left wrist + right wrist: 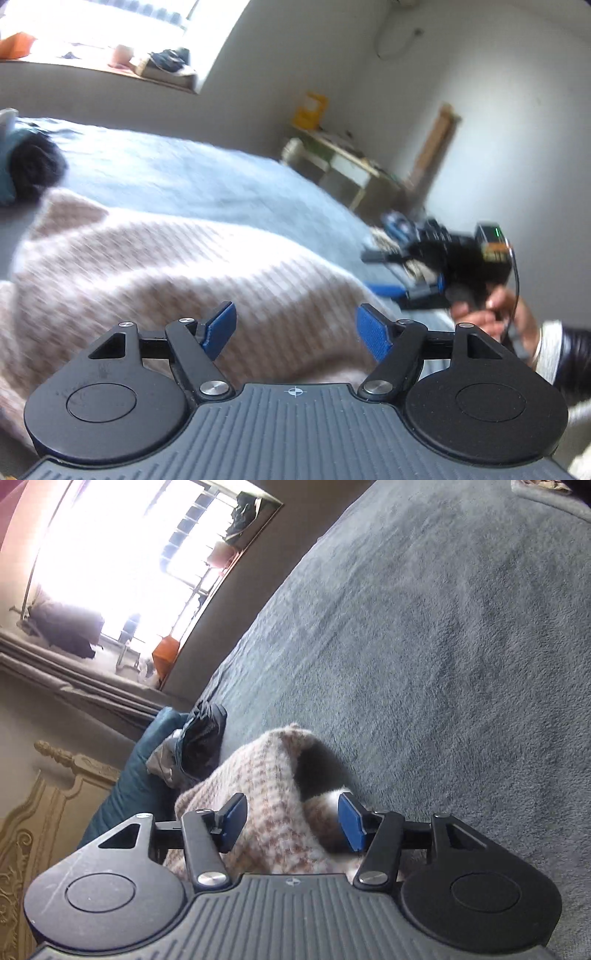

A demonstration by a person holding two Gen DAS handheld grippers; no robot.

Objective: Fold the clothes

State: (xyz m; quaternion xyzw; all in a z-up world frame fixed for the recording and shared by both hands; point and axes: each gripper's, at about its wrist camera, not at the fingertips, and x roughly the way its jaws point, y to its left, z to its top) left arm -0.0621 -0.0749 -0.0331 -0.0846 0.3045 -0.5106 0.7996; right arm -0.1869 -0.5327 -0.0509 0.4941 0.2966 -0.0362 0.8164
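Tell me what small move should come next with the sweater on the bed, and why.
Probably bring the right gripper down and close it on the sweater fold just ahead. Both grippers look open and empty, the left gripper hovers over the garment, and the sweater lies bunched on the bed, not yet flat.

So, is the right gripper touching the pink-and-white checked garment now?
Cannot tell. In the right wrist view the right gripper stands open with the checked garment between its blue pads, but whether fabric meets either pad is not plain.
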